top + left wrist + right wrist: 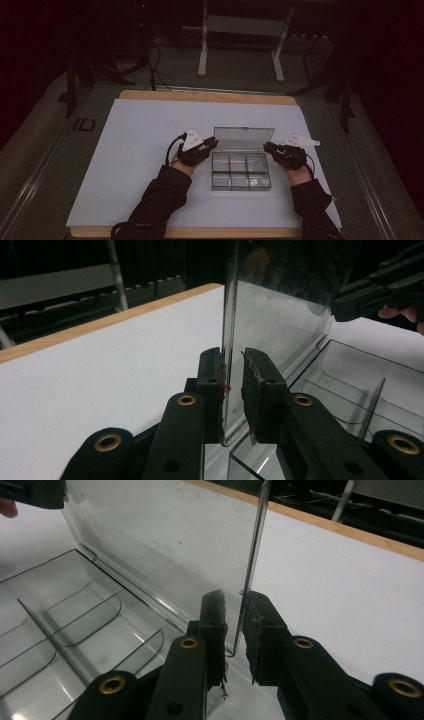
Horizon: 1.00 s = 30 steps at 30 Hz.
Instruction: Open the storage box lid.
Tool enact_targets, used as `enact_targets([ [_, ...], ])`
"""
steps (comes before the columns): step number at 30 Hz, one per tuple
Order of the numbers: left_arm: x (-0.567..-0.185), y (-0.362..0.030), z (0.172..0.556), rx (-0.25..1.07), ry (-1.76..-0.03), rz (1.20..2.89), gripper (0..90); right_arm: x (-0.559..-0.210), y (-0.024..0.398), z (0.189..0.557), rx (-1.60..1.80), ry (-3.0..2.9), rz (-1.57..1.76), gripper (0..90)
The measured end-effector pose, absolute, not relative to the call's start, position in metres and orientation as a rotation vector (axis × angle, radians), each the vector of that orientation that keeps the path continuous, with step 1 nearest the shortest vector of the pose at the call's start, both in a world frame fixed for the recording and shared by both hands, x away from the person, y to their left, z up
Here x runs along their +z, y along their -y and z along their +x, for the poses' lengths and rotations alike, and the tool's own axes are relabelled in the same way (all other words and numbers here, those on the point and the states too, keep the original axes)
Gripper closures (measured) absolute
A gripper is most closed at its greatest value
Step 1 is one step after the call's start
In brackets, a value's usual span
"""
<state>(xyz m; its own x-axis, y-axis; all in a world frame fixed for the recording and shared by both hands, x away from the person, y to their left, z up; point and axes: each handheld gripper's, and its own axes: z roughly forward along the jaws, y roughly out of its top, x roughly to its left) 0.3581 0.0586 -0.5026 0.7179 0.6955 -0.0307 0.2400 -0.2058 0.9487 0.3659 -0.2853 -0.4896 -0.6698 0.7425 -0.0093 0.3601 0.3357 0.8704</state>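
I have the clear plastic compartment box [241, 172] sitting near the middle of the white-covered bench [130, 150], and its transparent hinged lid [243, 138] stands up from the box's far edge, so I judge the opening either nearly finished or the closing about to begin; the pictures don't settle which. The compartments look empty as far as I can tell through the dim light.

My left gripper [232, 390] is at the lid's left side edge, jaws drawn nearly together with the lid's thin edge between them; one pad appears to touch the plastic, while a sliver of gap shows on the other side. My right gripper [235, 630] mirrors it at the lid's right side edge, jaws narrow around the edge, though I can't be sure the pads press it.

What's left, by my reading, is swinging the lid about its hinge with both sides guided evenly, then letting go.
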Motion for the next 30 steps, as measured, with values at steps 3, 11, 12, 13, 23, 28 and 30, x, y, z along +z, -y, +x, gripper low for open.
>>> enact_targets([
  [3, -0.504, -0.058, 0.36, 0.501, -0.752, 1.767, 79.8, -0.49, 0.284, 0.368, 1.284, -2.189, 0.996, 78.5],
  [11, -0.507, -0.056, 0.366, 0.507, -0.789, 1.748, 79.7, -0.493, 0.28, 0.372, 1.273, -2.16, 1.027, 76.9],
  [12, -0.507, -0.056, 0.367, 0.504, -0.794, 1.745, 79.7, -0.493, 0.28, 0.372, 1.272, -2.159, 1.032, 76.8],
  [13, -0.508, -0.056, 0.368, 0.502, -0.798, 1.743, 79.6, -0.493, 0.279, 0.373, 1.271, -2.159, 1.037, 76.7],
  [23, -0.51, -0.055, 0.374, 0.482, -0.819, 1.747, 76.5, -0.495, 0.275, 0.377, 1.245, -2.146, 1.059, 73.3],
  [28, -0.51, -0.053, 0.376, 0.467, -0.83, 1.759, 71.1, -0.496, 0.273, 0.379, 1.239, -2.149, 1.071, 70.8],
  [30, -0.51, -0.053, 0.377, 0.472, -0.832, 1.765, 70.7, -0.496, 0.272, 0.38, 1.24, -2.149, 1.075, 69.6],
])
